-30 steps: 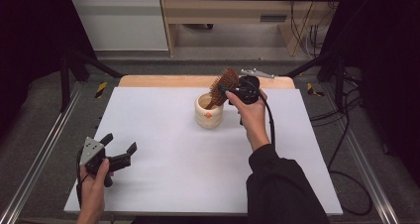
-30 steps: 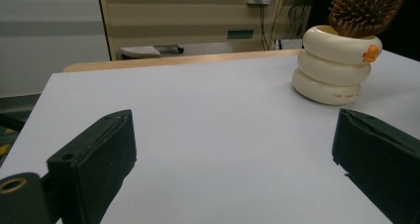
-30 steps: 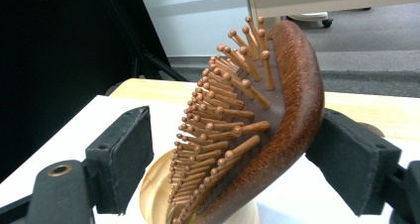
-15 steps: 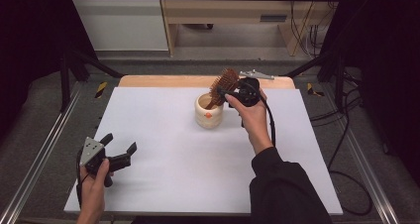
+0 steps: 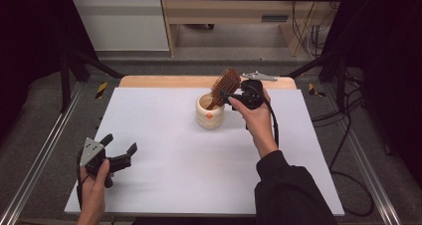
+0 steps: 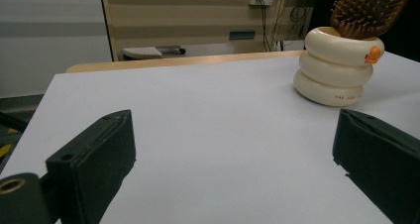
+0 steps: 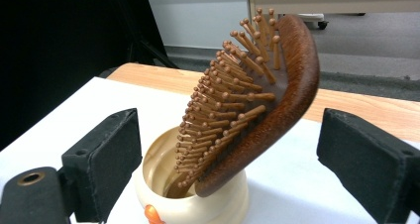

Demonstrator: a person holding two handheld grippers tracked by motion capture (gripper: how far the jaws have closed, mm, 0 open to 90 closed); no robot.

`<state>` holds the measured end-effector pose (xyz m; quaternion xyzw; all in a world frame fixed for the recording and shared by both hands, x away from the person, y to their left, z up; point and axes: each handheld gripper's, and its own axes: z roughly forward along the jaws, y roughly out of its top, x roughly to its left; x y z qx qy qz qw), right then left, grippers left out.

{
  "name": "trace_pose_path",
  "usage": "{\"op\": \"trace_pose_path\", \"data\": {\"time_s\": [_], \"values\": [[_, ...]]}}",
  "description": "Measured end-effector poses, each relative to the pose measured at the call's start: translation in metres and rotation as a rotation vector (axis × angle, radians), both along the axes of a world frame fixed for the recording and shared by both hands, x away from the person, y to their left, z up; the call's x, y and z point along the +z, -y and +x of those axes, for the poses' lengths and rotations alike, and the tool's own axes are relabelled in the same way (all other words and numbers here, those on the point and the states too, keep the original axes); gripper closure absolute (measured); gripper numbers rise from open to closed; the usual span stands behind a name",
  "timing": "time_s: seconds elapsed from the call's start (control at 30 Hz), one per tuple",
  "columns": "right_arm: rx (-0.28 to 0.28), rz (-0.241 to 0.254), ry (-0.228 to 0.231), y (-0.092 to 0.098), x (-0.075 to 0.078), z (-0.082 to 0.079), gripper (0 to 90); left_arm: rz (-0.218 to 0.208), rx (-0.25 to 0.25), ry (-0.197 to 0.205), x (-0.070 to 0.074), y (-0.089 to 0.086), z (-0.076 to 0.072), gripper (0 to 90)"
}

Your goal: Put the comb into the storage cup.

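Observation:
A cream ringed cup (image 5: 209,113) with an orange mark stands at the middle back of the white table. A brown wooden hairbrush (image 5: 225,83) leans in it, handle down and bristled head up. My right gripper (image 5: 230,96) is beside the cup's right, pointing at the brush. In the right gripper view its jaws have just been opening. The brush (image 7: 257,100) stands between them, clear of both pads, above the cup (image 7: 208,204). My left gripper (image 5: 120,143) rests open and holding nothing at the near left. From there the cup (image 6: 337,68) and brush (image 6: 369,8) show far off.
The white table top (image 5: 164,175) has a wooden strip (image 5: 149,80) along its far edge. Metal rails (image 5: 45,150) run along both sides. A black cable (image 5: 274,130) trails from the right gripper over the forearm. Cabinets and wires stand beyond the table.
The right hand has shifted only slightly near the cup. The brush still leans in the cup. The left hand and its gripper have not moved.

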<state>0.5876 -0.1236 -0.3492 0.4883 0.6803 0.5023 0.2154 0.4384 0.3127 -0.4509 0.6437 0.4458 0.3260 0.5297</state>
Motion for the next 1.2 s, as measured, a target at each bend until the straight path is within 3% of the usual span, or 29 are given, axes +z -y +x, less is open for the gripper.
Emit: {"op": "trace_pose_path", "data": {"time_s": [0.23,0.43,0.67,1.2], "values": [[0.006,-0.003,-0.005,0.003,0.003,-0.004,9.3,0.000,0.004,0.000,0.000,0.000,0.000,2.7],[-0.011,0.039,0.003,0.003,0.006,-0.005,8.6,-0.002,0.003,0.000,0.000,0.000,0.000,2.6],[-0.016,0.011,-0.007,0.005,0.005,-0.005,8.0,-0.003,0.002,0.000,0.000,0.000,0.000,2.5],[-0.050,0.021,0.068,0.026,0.012,-0.013,10.5,-0.006,0.004,0.006,0.000,0.000,-0.001,2.5]]}}
